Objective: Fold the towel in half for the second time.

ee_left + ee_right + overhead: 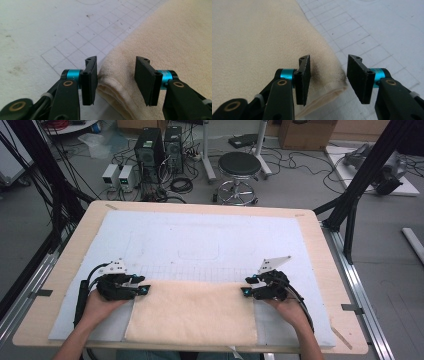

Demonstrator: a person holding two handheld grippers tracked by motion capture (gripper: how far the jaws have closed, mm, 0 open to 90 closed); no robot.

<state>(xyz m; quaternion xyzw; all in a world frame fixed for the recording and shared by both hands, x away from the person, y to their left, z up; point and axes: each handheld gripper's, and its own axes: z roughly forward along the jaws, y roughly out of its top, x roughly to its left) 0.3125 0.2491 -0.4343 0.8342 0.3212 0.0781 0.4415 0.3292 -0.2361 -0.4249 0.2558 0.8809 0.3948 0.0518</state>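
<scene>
The left tool [143, 289] sits at the far left corner of a cream towel [192, 312]. In the left gripper view its 2 black jaws stand apart, and the folded corner of the towel [117, 87] lies between them. The pads [90, 82] do not press on it. You can see the stacked layers of the fold at that corner.

The right tool [246, 287] sits at the far right corner of the same towel. In the right gripper view its jaws stand apart too, and the towel corner [329, 82] lies between them, closer to the left jaw. Nothing is squeezed.

The towel lies flat and folded near the person's edge, between the 2 tools. Under it is a white mat [200, 240] with a grid of thin lines [82, 47]. The mat covers most of the wooden counter [320, 245]. A hand [97, 306] holds each tool from below.
</scene>
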